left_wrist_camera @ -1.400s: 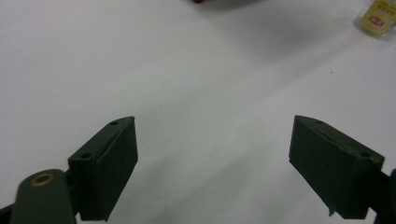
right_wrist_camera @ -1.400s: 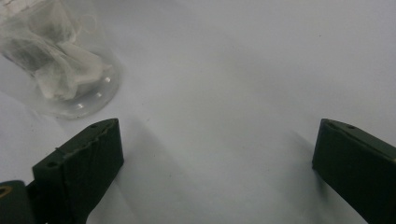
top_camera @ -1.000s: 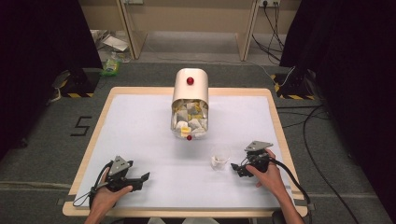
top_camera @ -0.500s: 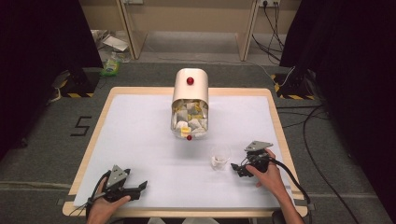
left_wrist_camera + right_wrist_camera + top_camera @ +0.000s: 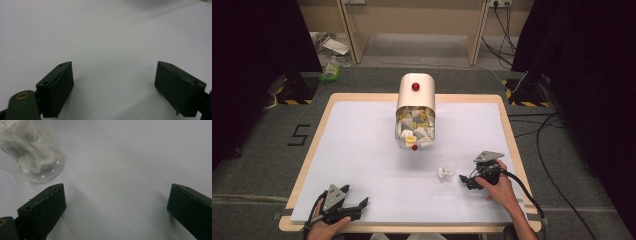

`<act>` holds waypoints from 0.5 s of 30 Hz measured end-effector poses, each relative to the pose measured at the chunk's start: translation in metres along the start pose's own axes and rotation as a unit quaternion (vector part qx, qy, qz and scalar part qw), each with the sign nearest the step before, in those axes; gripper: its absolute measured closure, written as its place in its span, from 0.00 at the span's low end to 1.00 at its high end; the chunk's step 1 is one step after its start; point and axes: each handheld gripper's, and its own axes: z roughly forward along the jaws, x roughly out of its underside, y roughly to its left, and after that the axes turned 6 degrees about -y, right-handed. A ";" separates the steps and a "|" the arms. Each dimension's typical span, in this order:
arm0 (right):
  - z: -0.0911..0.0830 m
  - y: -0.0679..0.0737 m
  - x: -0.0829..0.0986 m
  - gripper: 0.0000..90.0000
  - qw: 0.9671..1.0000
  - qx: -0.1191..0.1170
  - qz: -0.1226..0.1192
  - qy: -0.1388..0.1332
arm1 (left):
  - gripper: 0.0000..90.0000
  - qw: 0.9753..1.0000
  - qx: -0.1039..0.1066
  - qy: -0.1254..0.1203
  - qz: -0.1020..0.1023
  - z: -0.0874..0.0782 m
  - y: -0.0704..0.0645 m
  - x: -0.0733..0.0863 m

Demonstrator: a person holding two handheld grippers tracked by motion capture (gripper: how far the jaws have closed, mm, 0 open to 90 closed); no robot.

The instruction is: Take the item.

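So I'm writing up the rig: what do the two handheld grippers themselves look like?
Both are black. The left gripper and right gripper each carry a grey three-cornered plate on top and trail a black cable. Up close, the jaws are dark blocky pads with small holes near their tips; a brass-coloured rivet shows at the left gripper's hinge.

Green bottle [image 5: 331,69] & cardboard [image 5: 335,46] on floor; cables [image 5: 546,134] right of table.

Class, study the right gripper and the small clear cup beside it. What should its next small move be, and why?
Probably ease the right gripper toward the clear cup to bracket it. Its jaws stand wide open with nothing between them, and in the right gripper view the cup, holding a tea bag, sits just off to one side, untouched.
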 end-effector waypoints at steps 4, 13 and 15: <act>0.000 0.000 0.000 0.03 1.000 0.000 0.000 0.000 | 0.16 1.000 0.002 -0.002 -0.001 0.000 0.000 0.001; 0.000 0.000 0.000 0.03 1.000 0.000 0.000 0.000 | 0.16 1.000 0.002 -0.003 -0.001 0.000 0.001 0.001; 0.000 0.000 0.000 0.03 1.000 0.001 -0.002 0.000 | 0.16 1.000 0.002 -0.003 -0.001 0.000 0.000 0.001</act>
